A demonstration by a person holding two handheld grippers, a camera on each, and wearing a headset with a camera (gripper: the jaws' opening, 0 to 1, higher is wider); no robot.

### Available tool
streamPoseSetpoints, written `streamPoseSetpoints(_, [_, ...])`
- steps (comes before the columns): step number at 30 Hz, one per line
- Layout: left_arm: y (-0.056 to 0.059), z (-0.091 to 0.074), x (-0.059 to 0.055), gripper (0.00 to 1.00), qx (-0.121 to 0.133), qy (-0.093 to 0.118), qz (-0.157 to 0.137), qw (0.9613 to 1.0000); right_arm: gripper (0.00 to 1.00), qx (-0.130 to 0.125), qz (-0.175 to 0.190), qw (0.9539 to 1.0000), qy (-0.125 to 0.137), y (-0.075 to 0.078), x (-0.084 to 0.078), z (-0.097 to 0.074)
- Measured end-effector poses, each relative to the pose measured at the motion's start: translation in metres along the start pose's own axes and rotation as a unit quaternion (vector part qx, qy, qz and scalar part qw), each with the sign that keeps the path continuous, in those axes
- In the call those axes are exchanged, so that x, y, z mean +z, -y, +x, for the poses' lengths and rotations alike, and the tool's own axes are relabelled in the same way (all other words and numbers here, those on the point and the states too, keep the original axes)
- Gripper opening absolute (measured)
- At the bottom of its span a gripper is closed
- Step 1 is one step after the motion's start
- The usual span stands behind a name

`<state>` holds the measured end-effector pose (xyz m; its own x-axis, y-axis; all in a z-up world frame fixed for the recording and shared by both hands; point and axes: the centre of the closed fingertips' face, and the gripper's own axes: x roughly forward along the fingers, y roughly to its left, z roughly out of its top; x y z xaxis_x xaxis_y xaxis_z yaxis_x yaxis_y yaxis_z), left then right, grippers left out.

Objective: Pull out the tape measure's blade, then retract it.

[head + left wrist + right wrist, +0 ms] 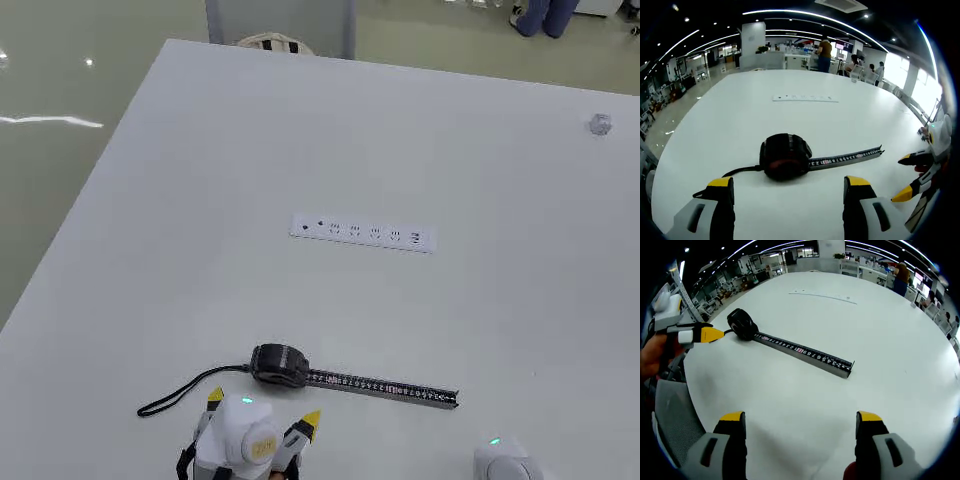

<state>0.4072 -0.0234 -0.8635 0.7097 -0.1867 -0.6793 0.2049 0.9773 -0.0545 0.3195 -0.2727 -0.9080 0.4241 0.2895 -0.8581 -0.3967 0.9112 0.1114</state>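
The black, rounded tape measure case [279, 365] lies on the white table [300, 150] in the lower centre of the head view. Its dark, numbered blade [385, 388] is drawn out flat along the table toward the lower right and ends in a small hook. A thin black wrist cord [185, 392] loops away from the case toward the lower left. In the same view the left tongs [263, 407] sit just below the case, their yellow-tipped jaws spread and clear of it. In the left gripper view the case lies between and just beyond those two jaws, untouched. The right tongs [800, 417] are likewise spread wide with nothing between them. In the right gripper view the blade runs across the middle of the frame, with its hooked end nearest these jaws but well short of them. Farther up the table, in the centre of the head view, rests a long white power strip [363, 233]. A small clear round object [599, 124] sits near the upper right edge.
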Motion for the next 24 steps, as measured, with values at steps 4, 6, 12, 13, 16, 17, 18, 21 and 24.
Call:
streamPoseSetpoints(4, [0.000,0.005,0.000,0.86,0.000,-0.002,-0.003,1.0000,0.93,0.002,-0.014,0.9999,-0.005,0.002,0.000,0.003])
streamPoseSetpoints(6, [-0.001,0.007,0.002,0.86,0.003,0.000,-0.003,1.0000,0.92,0.003,-0.018,0.9998,-0.005,0.003,0.001,0.004])
streamPoseSetpoints(12, [-0.004,0.013,0.004,0.84,0.007,0.001,-0.006,1.0000,0.90,0.008,-0.030,0.9995,-0.007,0.008,0.006,0.009])
streamPoseSetpoints(13, [-0.004,0.013,0.006,0.84,0.008,0.002,-0.004,1.0000,0.90,0.007,-0.034,0.9994,-0.007,0.010,0.008,0.009])
streamPoseSetpoints(16, [-0.003,0.015,0.008,0.83,0.008,0.003,-0.006,0.9999,0.90,0.008,-0.037,0.9993,-0.006,0.013,0.011,0.010])
streamPoseSetpoints(17, [-0.003,0.016,0.008,0.83,0.007,0.003,-0.006,0.9999,0.89,0.008,-0.040,0.9991,-0.008,0.014,0.012,0.011])
streamPoseSetpoints(18, [-0.002,0.017,0.009,0.83,0.007,0.003,-0.007,0.9999,0.89,0.010,-0.044,0.9990,-0.008,0.016,0.013,0.012])
streamPoseSetpoints(21, [-0.001,0.020,0.010,0.82,0.008,0.004,-0.005,0.9999,0.87,0.010,-0.054,0.9984,-0.011,0.020,0.015,0.013])
streamPoseSetpoints(24, [0.000,0.022,0.011,0.82,0.008,0.003,-0.005,1.0000,0.86,0.009,-0.061,0.9980,-0.014,0.024,0.016,0.015])
